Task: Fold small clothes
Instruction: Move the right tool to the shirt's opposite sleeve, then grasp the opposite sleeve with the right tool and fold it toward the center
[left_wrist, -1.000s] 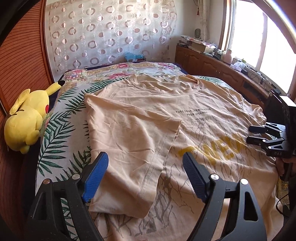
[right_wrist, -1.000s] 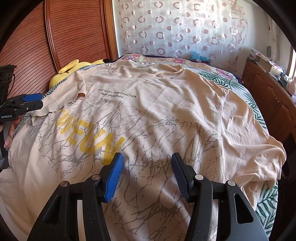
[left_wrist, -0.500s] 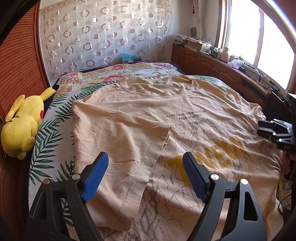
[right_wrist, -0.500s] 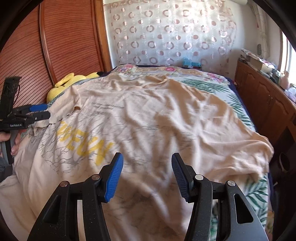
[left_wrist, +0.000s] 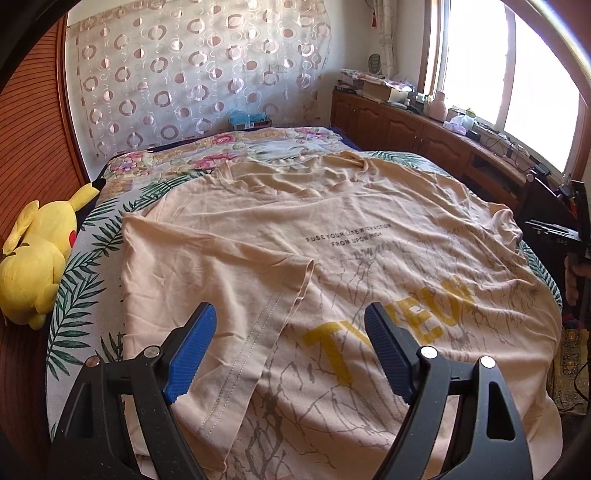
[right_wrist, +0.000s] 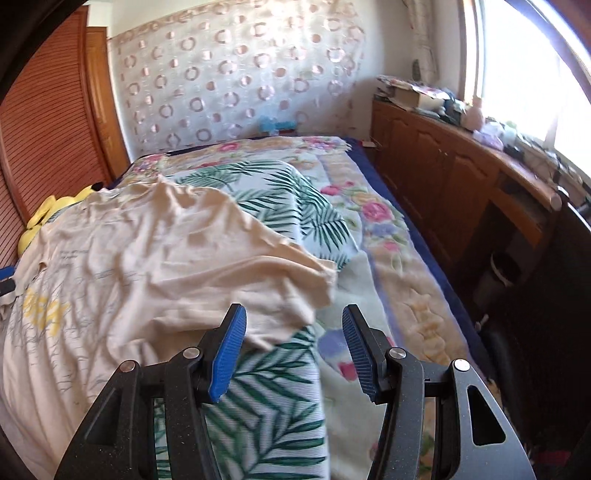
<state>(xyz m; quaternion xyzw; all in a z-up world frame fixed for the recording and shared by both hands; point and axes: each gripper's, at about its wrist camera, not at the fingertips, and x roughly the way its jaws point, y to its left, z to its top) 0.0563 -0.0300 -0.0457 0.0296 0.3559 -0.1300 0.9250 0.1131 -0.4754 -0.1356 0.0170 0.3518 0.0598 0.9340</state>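
Peach T-shirt (left_wrist: 332, 229) spread across the bed (right_wrist: 369, 221); left gripper (left_wrist: 288, 350) and right gripper (right_wrist: 291, 350) jaws spread, empty.

Left gripper (left_wrist: 287, 350): black speckled plastic frame with triangular cut-outs, silver round screw heads at the joints, ribbed blue pads (left_wrist: 190, 354) on the inner finger faces. Right gripper (right_wrist: 293, 350): same black frame, same silver screws, same ribbed blue pads (right_wrist: 228, 352).
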